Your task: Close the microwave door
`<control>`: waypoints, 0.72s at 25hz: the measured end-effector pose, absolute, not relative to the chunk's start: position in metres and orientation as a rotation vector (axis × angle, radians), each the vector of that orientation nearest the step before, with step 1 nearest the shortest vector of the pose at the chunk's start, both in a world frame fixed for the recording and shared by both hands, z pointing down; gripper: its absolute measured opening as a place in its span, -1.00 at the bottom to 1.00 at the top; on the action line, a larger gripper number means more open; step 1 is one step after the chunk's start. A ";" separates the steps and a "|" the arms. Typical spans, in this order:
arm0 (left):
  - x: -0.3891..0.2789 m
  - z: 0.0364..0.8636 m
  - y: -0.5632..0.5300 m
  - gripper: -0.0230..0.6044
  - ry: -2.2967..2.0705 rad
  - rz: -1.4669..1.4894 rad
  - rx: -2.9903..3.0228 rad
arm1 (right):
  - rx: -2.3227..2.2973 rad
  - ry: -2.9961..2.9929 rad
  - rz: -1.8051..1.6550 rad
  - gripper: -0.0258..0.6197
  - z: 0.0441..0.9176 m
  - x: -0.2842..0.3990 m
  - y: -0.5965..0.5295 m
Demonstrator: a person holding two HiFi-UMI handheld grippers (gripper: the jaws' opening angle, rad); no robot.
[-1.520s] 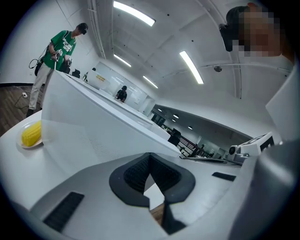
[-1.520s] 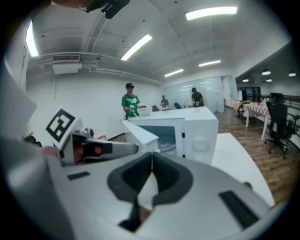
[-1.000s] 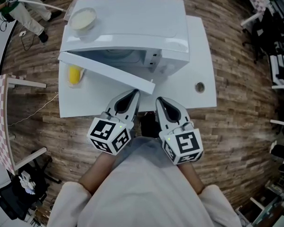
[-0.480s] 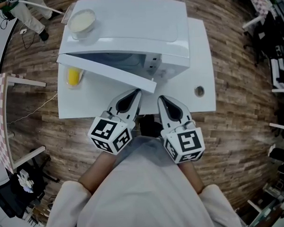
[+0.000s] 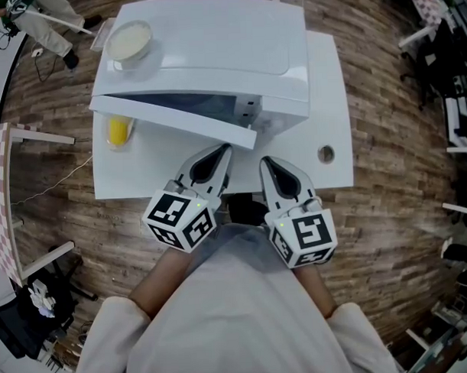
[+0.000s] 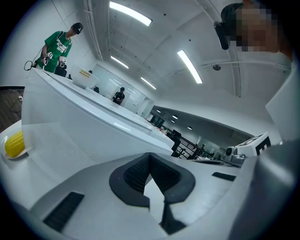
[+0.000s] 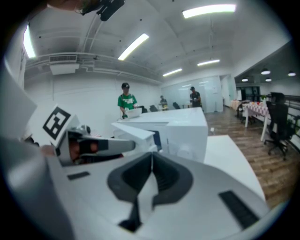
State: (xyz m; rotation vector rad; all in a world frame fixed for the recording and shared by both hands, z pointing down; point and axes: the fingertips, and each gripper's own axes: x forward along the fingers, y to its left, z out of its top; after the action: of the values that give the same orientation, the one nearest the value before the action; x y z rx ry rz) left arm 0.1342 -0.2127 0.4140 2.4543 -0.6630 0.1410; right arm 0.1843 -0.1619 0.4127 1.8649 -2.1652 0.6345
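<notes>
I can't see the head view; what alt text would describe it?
A white microwave on a table has its door partly open. The left gripper and right gripper, both shut, point at the door from close by.

Open-plan office or lab workspace.
Long ceiling strip lights (image 7: 208, 9), a wood-plank floor (image 5: 395, 214), black office chairs (image 7: 277, 126) and a person (image 7: 126, 101) standing among distant white tables.

Grey-white left tongs (image 5: 224, 151) and right tongs (image 5: 264, 162); black-marker cubes (image 5: 181, 220); pale sleeves (image 5: 109, 335).
</notes>
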 end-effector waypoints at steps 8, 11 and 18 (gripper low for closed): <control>0.139 0.417 -0.221 -0.89 -0.670 0.151 2.450 | 1.849 -2.167 0.652 -0.85 0.418 0.191 -0.171; 0.142 0.417 -0.225 -0.89 -0.676 0.148 2.448 | 1.844 -2.180 0.653 -0.85 0.417 0.192 -0.176; 0.148 0.417 -0.234 -0.89 -0.690 0.136 2.439 | 1.823 -2.196 0.660 -0.85 0.419 0.197 -0.184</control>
State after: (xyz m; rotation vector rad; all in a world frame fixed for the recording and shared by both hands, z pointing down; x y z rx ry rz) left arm 0.1484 -0.2338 0.4171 2.4386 -0.6903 0.1360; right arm 0.1965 -0.1838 0.4189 1.8228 -2.1964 0.6604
